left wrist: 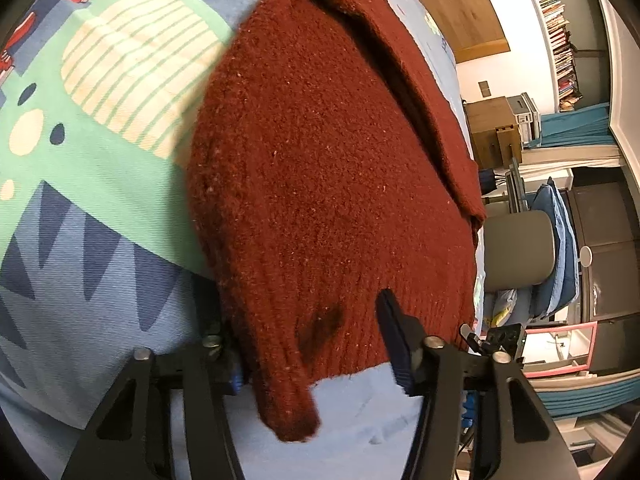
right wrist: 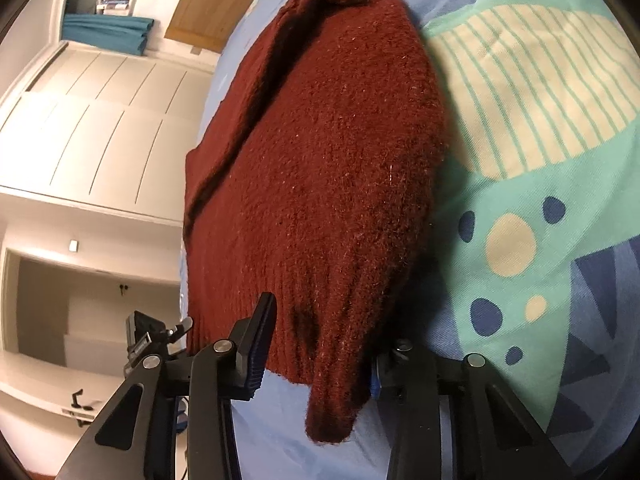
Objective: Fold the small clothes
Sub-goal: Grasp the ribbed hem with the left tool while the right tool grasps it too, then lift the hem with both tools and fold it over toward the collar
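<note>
Nearest my left gripper (left wrist: 308,344) hangs a ribbed cuff (left wrist: 290,420), the sleeve end of the dark red knit sweater (left wrist: 320,152). Both jaws bracket that hem corner, the inner one mostly hidden behind the knit; I cannot tell if they pinch it. My right gripper (right wrist: 320,344) straddles the same hem likewise, grip unclear. Its long axis runs away from both cameras, hem near, neckline far. It lies folded on the blue patterned duvet (left wrist: 80,184), 1 sleeve (left wrist: 400,68) laid lengthwise.
</note>
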The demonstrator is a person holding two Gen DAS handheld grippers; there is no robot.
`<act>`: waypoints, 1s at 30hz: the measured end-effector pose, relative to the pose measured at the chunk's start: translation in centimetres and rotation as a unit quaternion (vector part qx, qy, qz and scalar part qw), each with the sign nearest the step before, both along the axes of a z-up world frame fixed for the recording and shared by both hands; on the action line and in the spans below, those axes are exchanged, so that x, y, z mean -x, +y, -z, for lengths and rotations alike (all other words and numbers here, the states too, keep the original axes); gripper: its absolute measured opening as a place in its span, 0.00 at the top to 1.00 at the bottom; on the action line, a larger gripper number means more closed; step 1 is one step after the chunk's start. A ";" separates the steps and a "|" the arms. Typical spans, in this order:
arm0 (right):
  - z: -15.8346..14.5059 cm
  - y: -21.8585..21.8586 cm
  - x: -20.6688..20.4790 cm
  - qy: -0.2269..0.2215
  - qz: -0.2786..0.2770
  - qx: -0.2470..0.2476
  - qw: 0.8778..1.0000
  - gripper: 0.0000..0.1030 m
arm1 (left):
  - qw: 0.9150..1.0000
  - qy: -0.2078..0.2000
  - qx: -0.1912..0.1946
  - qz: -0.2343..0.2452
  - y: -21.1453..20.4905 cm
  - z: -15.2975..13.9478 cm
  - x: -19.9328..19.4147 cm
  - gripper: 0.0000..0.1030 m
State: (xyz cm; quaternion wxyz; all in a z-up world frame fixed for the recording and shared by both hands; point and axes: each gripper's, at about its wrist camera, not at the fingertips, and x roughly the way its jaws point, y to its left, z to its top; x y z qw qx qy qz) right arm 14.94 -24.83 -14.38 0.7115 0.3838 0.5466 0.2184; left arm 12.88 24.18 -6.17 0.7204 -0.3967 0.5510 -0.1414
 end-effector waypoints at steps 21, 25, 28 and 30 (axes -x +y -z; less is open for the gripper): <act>-3.5 0.3 -1.0 -0.054 0.004 0.009 0.998 0.89 | 0.998 -0.058 0.013 -0.010 1.5 -3.6 -0.2 0.90; -5.8 0.3 -2.7 -0.088 0.008 0.005 0.996 0.90 | 0.996 -0.083 0.017 -0.009 1.5 -5.5 -1.8 0.90; -7.9 0.4 -4.5 -0.116 0.009 0.005 0.993 0.90 | 0.994 -0.104 0.018 -0.010 1.6 -7.3 -3.7 0.90; -9.5 0.4 -6.1 -0.136 0.011 0.004 0.991 0.90 | 0.993 -0.118 0.014 -0.010 1.6 -8.6 -5.2 0.90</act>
